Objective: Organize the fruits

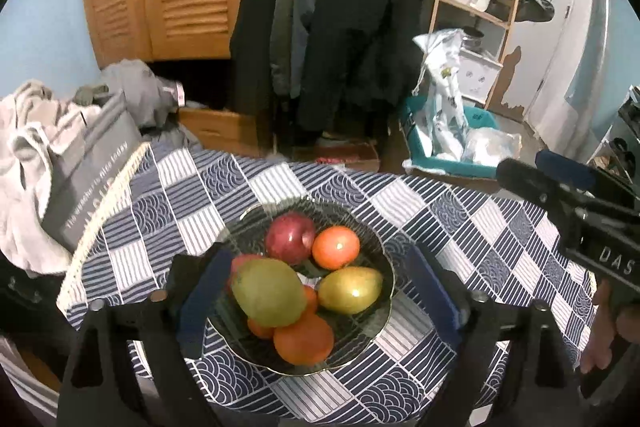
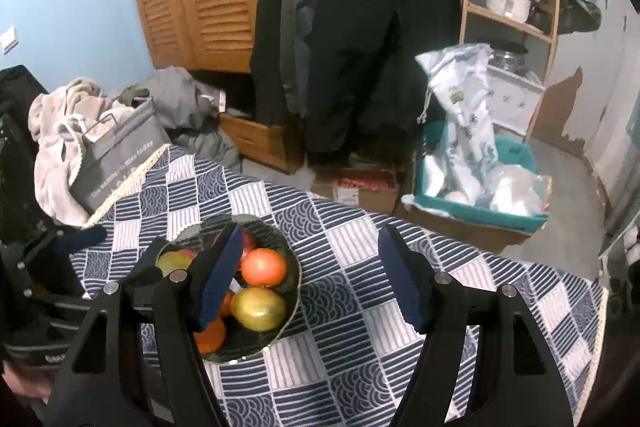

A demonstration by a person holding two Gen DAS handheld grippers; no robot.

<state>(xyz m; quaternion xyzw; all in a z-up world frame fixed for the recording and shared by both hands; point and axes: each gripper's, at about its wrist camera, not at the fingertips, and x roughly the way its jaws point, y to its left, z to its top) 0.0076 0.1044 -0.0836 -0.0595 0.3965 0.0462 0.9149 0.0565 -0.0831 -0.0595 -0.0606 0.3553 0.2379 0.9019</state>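
Left wrist view shows the left gripper (image 1: 316, 291) spread wide and empty around the piled fruit bowl (image 1: 372, 339), while the right gripper (image 2: 312, 275), equally wide and empty, has it beside its left jaw, so closing on the top mango (image 1: 268, 293) could topple the heap.

The right gripper (image 2: 308, 275) hangs above the table (image 2: 360, 331) with its jaws wide apart, nothing between them. Its left finger crosses in front of the bowl (image 2: 294, 267) near the table's left edge (a tomato (image 2: 264, 267), a mango (image 2: 258, 308), an orange (image 2: 210, 339) inside).
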